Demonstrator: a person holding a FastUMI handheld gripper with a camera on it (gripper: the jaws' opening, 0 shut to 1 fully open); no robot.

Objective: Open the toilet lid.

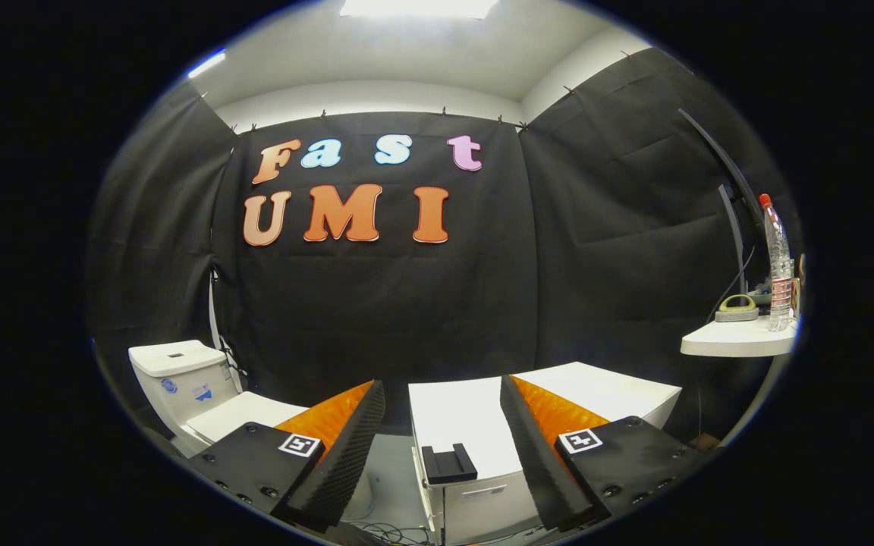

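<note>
The jaws stand wide apart and hold nothing; neither finger touches anything, and the gripper (443, 447) hangs in open air above the floor. Through the gap between the fingers a white cabinet (475, 421) shows just ahead, with a small black bracket (448, 462) sitting on its near edge.

The toilet (202, 398) is not in that gap. It lies off to the left of the jaws, beyond and partly behind the left finger, tucked toward the left corner of the booth against the black wall. Its tank (179, 375) stands at the back, and the toilet lid (243, 413) lies flat and closed in front of it, running from the tank out toward the gripper. The lid's front edge is hidden by the left finger, so I cannot tell how much lip there is to catch.

Judging from this, the coming move turns on swinging the jaws left and down, so that a finger can come under the lid's free front edge and lift it back toward the tank, where the hinge should sit.

Further out on the right, well apart from the toilet, a small white shelf (737, 339) carries a clear water bottle (778, 265) and a tape dispenser (737, 309).
</note>
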